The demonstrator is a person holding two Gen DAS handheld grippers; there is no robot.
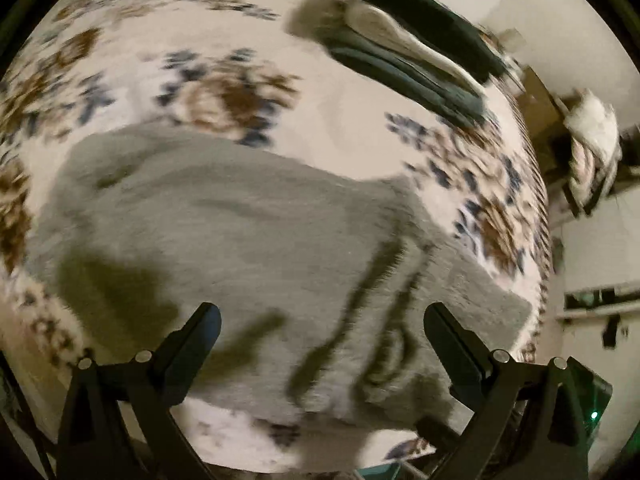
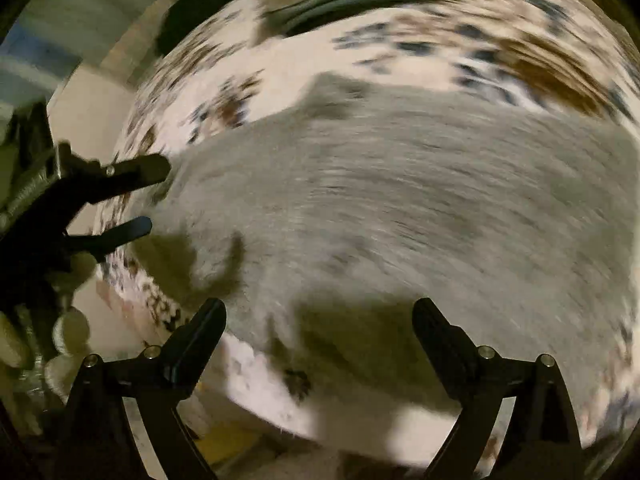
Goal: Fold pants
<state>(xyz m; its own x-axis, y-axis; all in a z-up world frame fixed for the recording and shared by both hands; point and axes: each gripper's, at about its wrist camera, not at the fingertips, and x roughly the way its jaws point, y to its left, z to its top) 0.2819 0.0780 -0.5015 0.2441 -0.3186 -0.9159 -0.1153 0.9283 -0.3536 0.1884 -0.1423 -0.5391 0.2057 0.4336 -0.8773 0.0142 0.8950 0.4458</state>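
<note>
Grey fleecy pants (image 1: pixel 240 232) lie spread and partly folded on a white bedspread (image 1: pixel 344 104) with brown and blue flowers. My left gripper (image 1: pixel 322 320) hovers over their near part, jaws wide apart and nothing between them. In the right wrist view the same pants (image 2: pixel 400 200) fill the middle, blurred. My right gripper (image 2: pixel 320 312) hangs above their near edge, open and empty. The left gripper (image 2: pixel 154 196) also shows at the left of that view, at the edge of the pants, its two fingers apart.
A stack of folded clothes (image 1: pixel 420 48), dark green and white, lies at the far side of the bed. A person's hand (image 2: pixel 24 344) holds the left tool. Beyond the bed's right edge stand furniture and a white bundle (image 1: pixel 592 128).
</note>
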